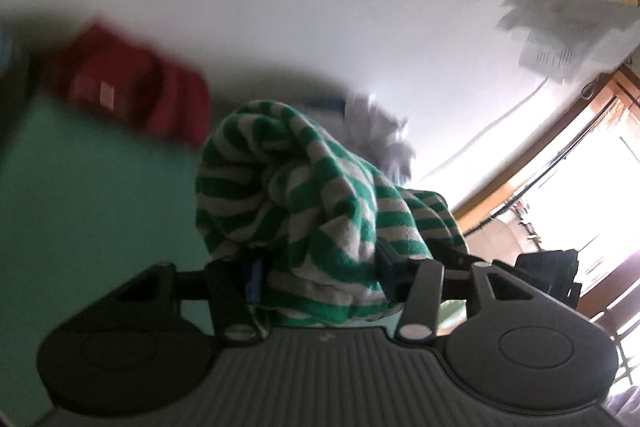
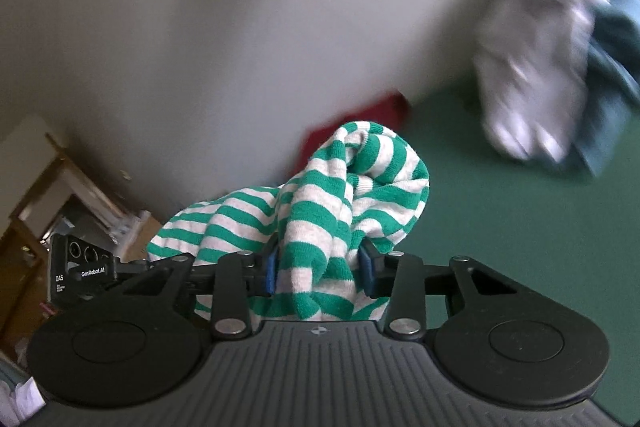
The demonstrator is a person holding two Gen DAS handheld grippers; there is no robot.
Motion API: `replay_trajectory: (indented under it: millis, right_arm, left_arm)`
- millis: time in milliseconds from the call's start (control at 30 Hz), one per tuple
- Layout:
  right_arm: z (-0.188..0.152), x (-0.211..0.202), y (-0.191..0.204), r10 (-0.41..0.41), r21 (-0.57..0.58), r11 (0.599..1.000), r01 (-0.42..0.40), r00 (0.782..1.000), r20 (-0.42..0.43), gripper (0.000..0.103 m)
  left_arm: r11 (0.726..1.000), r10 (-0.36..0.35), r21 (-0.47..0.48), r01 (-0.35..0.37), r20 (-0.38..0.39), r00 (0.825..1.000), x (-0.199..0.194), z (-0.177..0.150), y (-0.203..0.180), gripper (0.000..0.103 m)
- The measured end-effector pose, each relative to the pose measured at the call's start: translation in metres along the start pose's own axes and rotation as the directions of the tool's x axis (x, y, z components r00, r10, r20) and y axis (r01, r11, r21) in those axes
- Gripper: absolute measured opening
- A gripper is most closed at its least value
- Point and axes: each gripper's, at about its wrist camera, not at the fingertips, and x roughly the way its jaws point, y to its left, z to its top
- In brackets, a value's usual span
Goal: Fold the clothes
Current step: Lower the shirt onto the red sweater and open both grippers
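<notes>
Above the green table point(image 2: 500, 195), both grippers clamp one striped garment point(image 2: 320, 211): left gripper point(image 1: 320, 267) and right gripper point(image 2: 318, 267) each pinch bunched cloth. Red garment point(image 1: 132, 87) and white clothes point(image 2: 532, 39) lie behind, blurred.

Both tongs are filled: the left tongs point(image 1: 320, 267) and right tongs point(image 2: 318, 269) each have bunched green-striped cloth point(image 2: 320, 203) blocking the view ahead. Bare green table point(image 2: 480, 227) lies open to the right, until the white and teal clothes heap point(image 2: 536, 67) far right. A red garment point(image 1: 132, 83) sits far left by the wall.
</notes>
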Motion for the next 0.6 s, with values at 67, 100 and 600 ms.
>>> replay_trajectory:
  millis: [67,100,600]
  right_arm:
    - [0.034,0.028,0.015,0.012,-0.026,1.0,-0.012,1.0,0.018,0.041]
    - [0.051,0.042,0.022,0.016,-0.044,0.999,-0.015,0.999,0.029,0.041]
    - [0.131,0.27,0.036,-0.093,-0.116,0.987,0.107,0.988,0.121,0.041]
  left_arm:
    - [0.999,0.014,0.045,-0.014,0.016,1.0,0.0,0.041,0.011,0.052]
    - [0.998,0.02,0.067,-0.022,0.025,0.999,0.0,0.062,0.017,0.052]
    - [0.991,0.071,0.114,-0.073,0.02,0.997,0.065,0.239,0.177,0.052]
